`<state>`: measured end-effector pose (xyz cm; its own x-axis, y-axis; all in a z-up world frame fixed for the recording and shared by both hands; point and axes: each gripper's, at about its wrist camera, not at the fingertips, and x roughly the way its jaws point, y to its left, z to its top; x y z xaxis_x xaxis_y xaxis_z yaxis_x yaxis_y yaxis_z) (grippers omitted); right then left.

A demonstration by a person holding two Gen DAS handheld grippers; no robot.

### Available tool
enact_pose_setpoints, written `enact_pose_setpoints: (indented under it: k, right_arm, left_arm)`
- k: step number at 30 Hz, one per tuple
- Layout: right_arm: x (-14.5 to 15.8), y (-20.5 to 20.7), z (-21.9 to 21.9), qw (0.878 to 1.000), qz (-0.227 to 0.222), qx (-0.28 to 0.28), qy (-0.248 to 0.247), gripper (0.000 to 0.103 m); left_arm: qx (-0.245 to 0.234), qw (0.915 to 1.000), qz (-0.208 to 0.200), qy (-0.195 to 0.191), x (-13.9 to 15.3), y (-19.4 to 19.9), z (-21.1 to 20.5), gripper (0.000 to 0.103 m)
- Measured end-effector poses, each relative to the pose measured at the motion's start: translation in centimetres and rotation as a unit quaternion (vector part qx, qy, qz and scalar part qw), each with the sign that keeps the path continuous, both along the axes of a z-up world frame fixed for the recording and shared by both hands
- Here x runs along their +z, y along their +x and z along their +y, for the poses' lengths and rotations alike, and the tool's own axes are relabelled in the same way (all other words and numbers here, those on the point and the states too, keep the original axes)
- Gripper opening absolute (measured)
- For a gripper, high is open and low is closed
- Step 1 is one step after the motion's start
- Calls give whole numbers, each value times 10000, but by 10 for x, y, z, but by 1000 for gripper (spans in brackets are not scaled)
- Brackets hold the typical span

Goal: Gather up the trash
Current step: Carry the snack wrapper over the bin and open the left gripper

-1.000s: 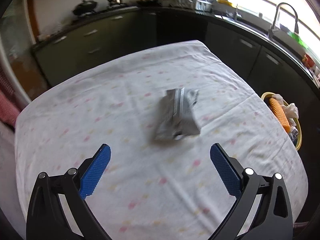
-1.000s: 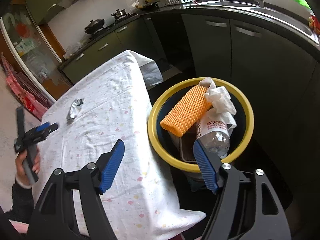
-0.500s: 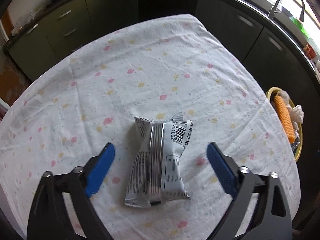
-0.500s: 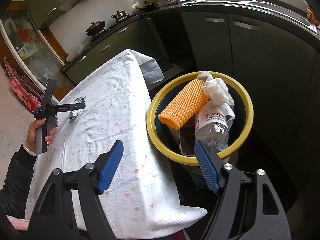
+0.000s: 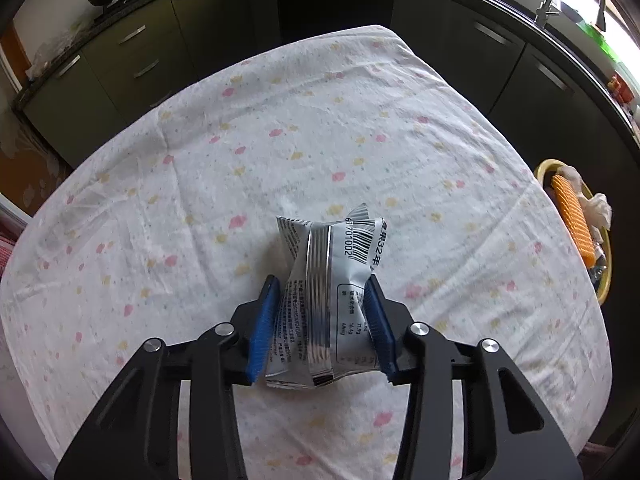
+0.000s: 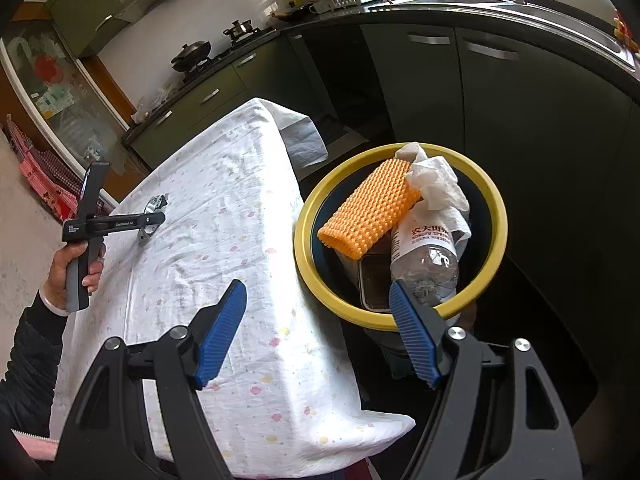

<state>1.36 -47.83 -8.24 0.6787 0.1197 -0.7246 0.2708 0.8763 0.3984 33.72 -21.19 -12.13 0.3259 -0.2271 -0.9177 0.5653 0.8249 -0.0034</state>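
The left gripper point(image 5: 322, 304) is clamped on the silver snack wrapper point(image 5: 326, 300), pinched between its 2 blue pads over the tablecloth point(image 5: 240, 160). The right gripper point(image 6: 316, 332) hangs spread apart beside the yellow-rimmed bin point(image 6: 496, 248).

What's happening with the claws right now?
Left gripper shut on silver wrapper. Right gripper open, empty, near yellow bin. Nothing blocking.

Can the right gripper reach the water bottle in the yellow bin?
Probably yes. The right gripper is open and empty, hanging just above the yellow bin. The water bottle lies on top of the trash beside the orange mesh sleeve, with crumpled tissue only over its far end.
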Motion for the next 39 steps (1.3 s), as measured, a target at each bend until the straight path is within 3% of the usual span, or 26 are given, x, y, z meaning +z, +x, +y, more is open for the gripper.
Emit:
enact_pose_setpoints:
  k: [5, 10, 17, 21, 28, 34, 38, 39]
  right_arm:
    - [5, -2, 2, 10000, -34, -4, -62, 70]
    - [12, -12, -3, 9997, -117, -178, -140, 70]
    - [21, -36, -25, 9976, -229, -592, -263, 70]
    - [16, -49, -38, 9969, -240, -730, -179, 70]
    - [4, -66, -56, 9960, -255, -861, -35, 70]
    - [-9, -80, -75, 9945, -206, -1021, 142, 70]
    - [-15, -85, -83, 9936, -200, -1082, 237, 71]
    - [-15, -86, -84, 9935, -201, -1092, 249, 71]
  left_arm:
    - [-40, 9999, 10, -144, 9, -22, 11, 40]
    - [-324, 9989, -135, -310, 37, -59, -2, 40]
    - [-1145, 9906, -332, -678, 85, -121, -64, 40]
    - [-1622, 9833, -148, -815, 96, -147, -122, 40]
    - [-1926, 9780, 102, -794, 72, -162, -230, 41]
    - [-1707, 9831, 410, -522, 26, -154, -297, 41]
    - [-1450, 9882, 400, -306, 4, -148, -322, 41]
    - [-1402, 9889, 399, -275, 1, -147, -324, 46]
